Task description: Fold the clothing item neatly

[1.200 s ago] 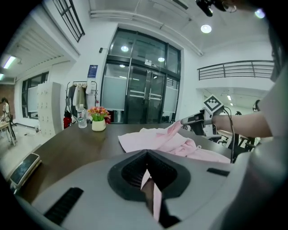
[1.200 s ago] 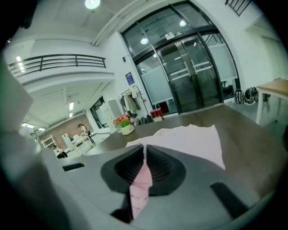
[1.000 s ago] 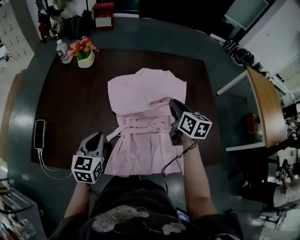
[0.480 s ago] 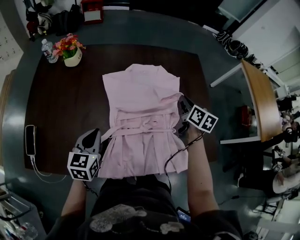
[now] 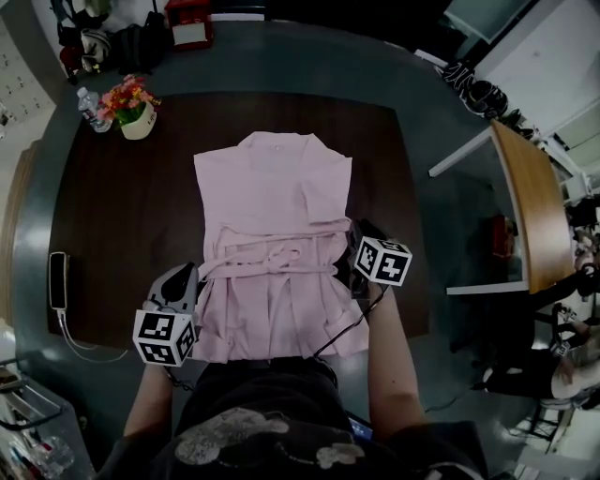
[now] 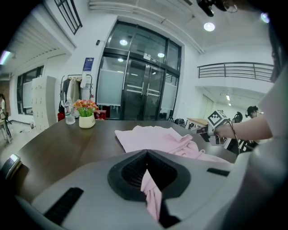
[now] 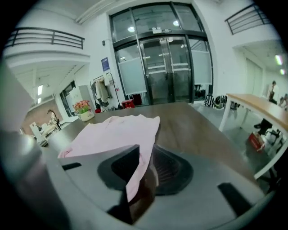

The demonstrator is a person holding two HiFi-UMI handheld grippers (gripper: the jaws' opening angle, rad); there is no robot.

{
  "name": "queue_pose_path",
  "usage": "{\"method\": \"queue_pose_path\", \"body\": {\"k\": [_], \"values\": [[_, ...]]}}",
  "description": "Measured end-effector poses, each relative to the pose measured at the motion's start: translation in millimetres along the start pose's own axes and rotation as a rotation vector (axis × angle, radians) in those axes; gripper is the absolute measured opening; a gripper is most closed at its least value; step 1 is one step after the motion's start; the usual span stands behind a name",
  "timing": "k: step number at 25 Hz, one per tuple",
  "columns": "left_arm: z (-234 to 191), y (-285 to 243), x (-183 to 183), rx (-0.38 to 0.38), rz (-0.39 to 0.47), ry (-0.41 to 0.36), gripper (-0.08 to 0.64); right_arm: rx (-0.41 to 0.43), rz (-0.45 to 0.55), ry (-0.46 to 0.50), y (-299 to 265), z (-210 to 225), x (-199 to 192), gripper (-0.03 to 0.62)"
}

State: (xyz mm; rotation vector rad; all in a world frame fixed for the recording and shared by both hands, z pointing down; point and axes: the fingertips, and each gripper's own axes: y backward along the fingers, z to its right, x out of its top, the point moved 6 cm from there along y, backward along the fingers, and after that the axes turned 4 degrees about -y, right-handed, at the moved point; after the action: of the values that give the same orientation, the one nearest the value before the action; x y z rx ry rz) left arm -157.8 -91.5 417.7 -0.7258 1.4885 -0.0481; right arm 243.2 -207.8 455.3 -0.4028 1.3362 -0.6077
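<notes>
A pink garment (image 5: 272,216) with a tied waist belt lies spread flat on the dark wooden table (image 5: 131,216), collar away from me. My left gripper (image 5: 190,277) sits at the hem's left corner, shut on a pinch of the pink cloth (image 6: 153,137), which shows between its jaws in the left gripper view (image 6: 150,193). My right gripper (image 5: 354,246) is at the garment's right side by the waist. Its jaws are opening, with an edge of the pink cloth (image 7: 117,130) still standing loosely between them in the right gripper view (image 7: 141,175).
A flower pot (image 5: 131,105) and a water bottle (image 5: 86,99) stand at the table's far left corner. A phone (image 5: 56,279) on a cable lies near the left edge. A light wooden table (image 5: 530,206) stands off to the right, and a red box (image 5: 187,23) sits on the floor beyond.
The right gripper has carried the raised cloth off the garment's middle out to its right side and back toward me. The cloth now lies flatter. The left gripper has stayed at the hem.
</notes>
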Motion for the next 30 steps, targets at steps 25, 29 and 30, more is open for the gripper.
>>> {"method": "queue_pose_path", "body": {"k": [25,29,30], "values": [[30.5,5.0,-15.3,0.106,-0.022,0.088,0.009,-0.248,-0.121,0.521,-79.9,3.0,17.6,0.043],[31.7,14.5,-28.4,0.126,-0.046,0.088,0.009,-0.358,-0.115,0.271,-64.1,48.6,12.0,0.046],[32.8,17.1,-30.7,0.131,-0.047,0.091,0.009,-0.361,-0.104,0.243,-58.6,53.8,11.8,0.046]]}}
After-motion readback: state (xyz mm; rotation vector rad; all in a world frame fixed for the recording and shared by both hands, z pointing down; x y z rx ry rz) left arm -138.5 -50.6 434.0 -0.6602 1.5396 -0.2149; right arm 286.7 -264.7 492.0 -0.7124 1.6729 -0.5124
